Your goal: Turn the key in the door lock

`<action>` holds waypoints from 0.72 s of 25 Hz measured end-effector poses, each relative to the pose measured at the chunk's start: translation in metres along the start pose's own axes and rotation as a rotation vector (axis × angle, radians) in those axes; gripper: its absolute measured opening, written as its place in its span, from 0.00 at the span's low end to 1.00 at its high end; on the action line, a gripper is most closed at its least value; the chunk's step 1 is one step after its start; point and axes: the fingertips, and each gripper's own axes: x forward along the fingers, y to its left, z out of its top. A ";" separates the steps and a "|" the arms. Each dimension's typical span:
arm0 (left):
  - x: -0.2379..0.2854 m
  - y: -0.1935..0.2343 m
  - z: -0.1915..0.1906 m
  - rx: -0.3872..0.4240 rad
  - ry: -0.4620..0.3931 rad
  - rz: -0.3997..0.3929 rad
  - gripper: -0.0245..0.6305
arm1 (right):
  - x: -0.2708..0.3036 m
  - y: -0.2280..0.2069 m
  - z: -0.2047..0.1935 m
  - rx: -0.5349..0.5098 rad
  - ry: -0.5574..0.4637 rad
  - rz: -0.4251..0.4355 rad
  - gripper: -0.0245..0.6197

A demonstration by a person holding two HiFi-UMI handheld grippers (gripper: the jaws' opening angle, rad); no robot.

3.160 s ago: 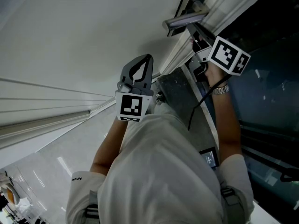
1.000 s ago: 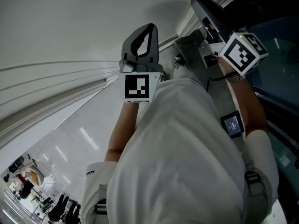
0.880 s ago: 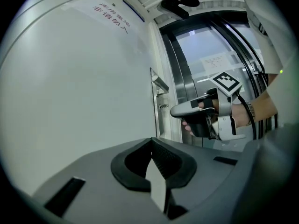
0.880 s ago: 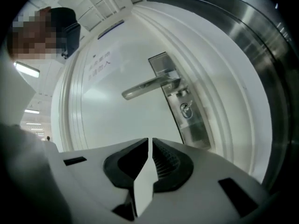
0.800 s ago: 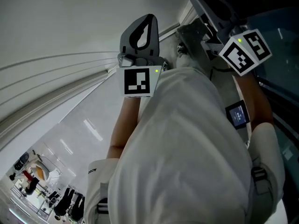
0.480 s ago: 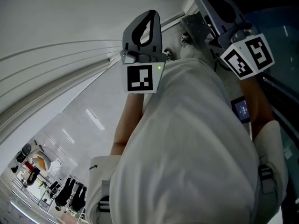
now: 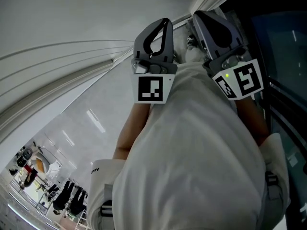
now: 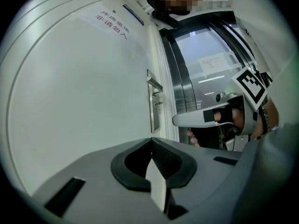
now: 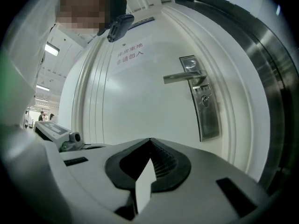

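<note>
The left gripper [image 8: 152,140] has its jaws pressed together with nothing between them, and so does the right gripper [image 9: 150,139] (each pair of tips meets in a closed point). The key [image 9: 204,98] sticks out of the lock plate [image 9: 209,122], just below the handle [image 9: 180,77] on the white door [image 9: 135,97], well apart from both grippers. In the head view the two grippers are held side by side, both pointing toward the door.

Red Chinese lettering [image 9: 131,51] on the white door [image 9: 140,101]; lower line reads 非请勿入
</note>
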 end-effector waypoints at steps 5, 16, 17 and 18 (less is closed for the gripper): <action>-0.010 -0.009 -0.003 0.001 0.028 -0.022 0.05 | -0.011 0.006 -0.010 -0.008 0.020 -0.065 0.04; -0.018 -0.007 -0.018 0.015 0.041 -0.039 0.05 | -0.003 0.037 -0.031 -0.066 0.034 -0.049 0.04; -0.018 -0.006 -0.018 0.013 0.042 -0.037 0.05 | -0.003 0.037 -0.031 -0.066 0.033 -0.052 0.04; -0.017 -0.005 -0.019 0.013 0.044 -0.035 0.05 | -0.002 0.037 -0.031 -0.065 0.033 -0.056 0.04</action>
